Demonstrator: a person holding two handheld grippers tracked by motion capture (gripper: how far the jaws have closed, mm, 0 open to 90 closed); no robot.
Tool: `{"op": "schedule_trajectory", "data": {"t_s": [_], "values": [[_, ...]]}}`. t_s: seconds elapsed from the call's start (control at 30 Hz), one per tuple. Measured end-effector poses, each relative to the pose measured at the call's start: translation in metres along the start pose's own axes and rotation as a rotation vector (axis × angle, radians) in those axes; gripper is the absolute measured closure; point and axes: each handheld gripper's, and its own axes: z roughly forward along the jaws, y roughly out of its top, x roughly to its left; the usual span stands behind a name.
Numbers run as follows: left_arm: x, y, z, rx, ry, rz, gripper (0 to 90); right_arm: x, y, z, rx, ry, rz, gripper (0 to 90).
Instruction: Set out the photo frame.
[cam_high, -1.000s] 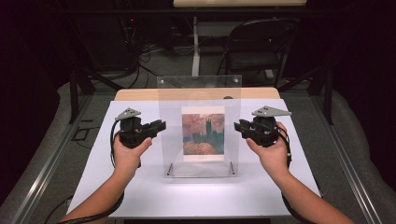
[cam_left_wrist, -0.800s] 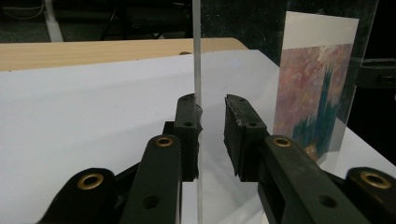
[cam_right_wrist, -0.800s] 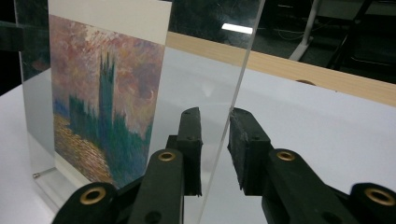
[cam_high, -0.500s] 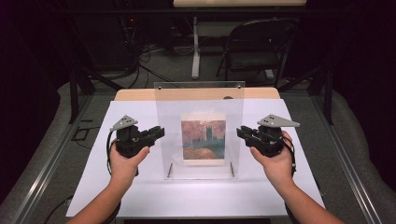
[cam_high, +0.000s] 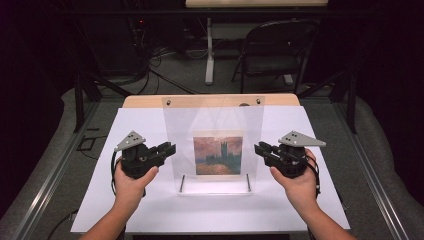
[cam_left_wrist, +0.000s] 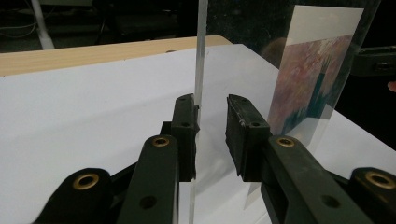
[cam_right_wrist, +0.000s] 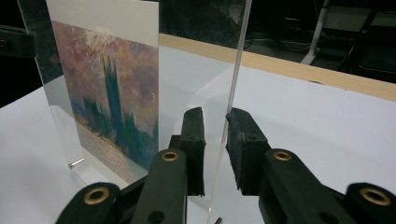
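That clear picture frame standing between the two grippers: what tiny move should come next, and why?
Probably close both grippers. The left gripper and right gripper each straddle a side edge of the acrylic frame, but their pads don't yet clamp it, so it can't be lifted.

A white sheet (cam_high: 150, 210) is covering most of the table (cam_high: 145, 101), with a strip of bare wood peeking out along the far edge. Behind it, a dark folding chair (cam_high: 272, 52) is sitting on the floor, cables (cam_high: 165, 75) are trailing around, and a white post (cam_high: 209, 50) is standing nearby.
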Motion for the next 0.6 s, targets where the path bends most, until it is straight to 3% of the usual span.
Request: {"op": "schedule_trajectory", "data": {"t_s": [0.6], "values": [[-0.009,-0.013,-0.009,-0.031,-0.012,-0.011,68.8,0.009,-0.013,-0.012,-0.043,0.020,0.001,73.1]]}}
